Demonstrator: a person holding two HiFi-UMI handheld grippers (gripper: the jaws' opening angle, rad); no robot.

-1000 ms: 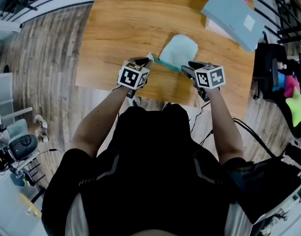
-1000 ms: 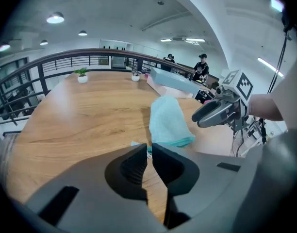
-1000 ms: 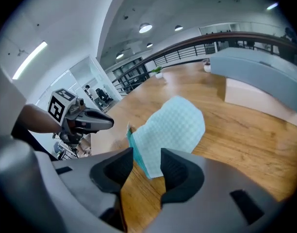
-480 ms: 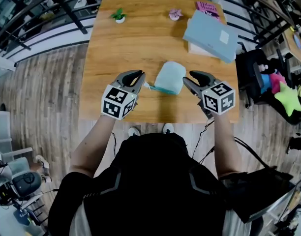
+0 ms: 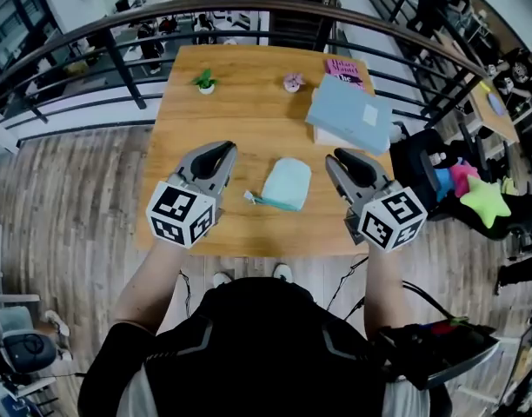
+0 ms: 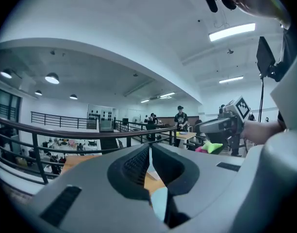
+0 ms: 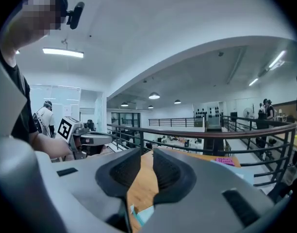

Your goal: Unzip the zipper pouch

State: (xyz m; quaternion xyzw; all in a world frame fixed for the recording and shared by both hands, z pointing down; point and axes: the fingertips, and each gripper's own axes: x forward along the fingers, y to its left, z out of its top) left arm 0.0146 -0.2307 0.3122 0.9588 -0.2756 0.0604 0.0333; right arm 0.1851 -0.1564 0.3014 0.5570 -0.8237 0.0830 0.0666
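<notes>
Holds both grippers in the air over the near edge of the table (image 5: 240, 85), clear of the zipper pouch (image 5: 286, 183).
Holds the left gripper (image 5: 216, 148) clenched, jaws all but together on nothing, pointing roughly level toward the railing (image 5: 109, 33). Has just been drawing the jaws of the right gripper (image 5: 346, 156) closer; shows a narrow gap there, tabletop visible through it, nothing gripped. Leaves the pale blue-green pouch lying flat on the wood, between the two grippers in the head view and touching neither, teal zipper edge toward the person, small pull tab (image 5: 249, 197) at its left end. Cannot tell zipper open from zipper closed. Farther back on the table: small green plant (image 5: 205, 80), pink figure (image 5: 293, 82), grey-blue folder (image 5: 349, 113), pink book (image 5: 345, 66) just behind it.
</notes>
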